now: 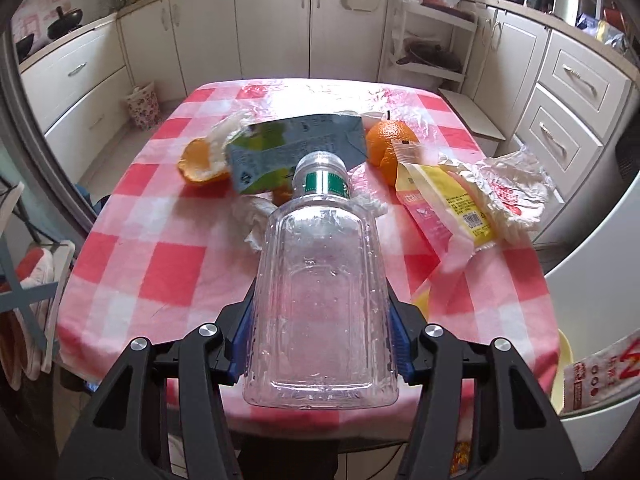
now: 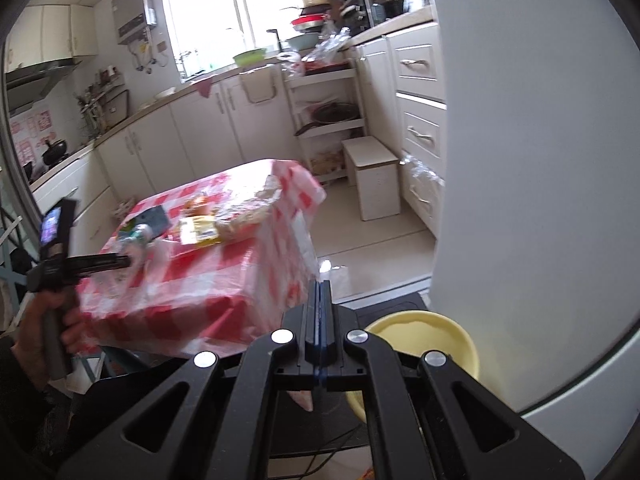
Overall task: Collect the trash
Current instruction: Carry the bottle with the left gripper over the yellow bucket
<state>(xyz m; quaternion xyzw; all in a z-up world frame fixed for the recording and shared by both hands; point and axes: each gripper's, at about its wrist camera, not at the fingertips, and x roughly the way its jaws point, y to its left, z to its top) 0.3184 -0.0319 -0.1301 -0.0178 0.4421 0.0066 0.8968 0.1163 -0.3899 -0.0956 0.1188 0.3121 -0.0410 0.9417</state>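
Trash is carried best when the clear bottle (image 1: 320,296), clamped between the left gripper (image 1: 320,344) jaws above the tabletop (image 1: 168,280), is kept level toward the yellow bin (image 2: 424,344), the right gripper (image 2: 320,320) jaws pressed together empty.

Clear empty bottle (image 1: 320,280) — lifted, cap forward, above scattered wrappers (image 1: 448,200)

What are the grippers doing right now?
Left gripper clamped on clear plastic bottle. Right gripper shut, empty. Wrappers, orange peel remain on table.
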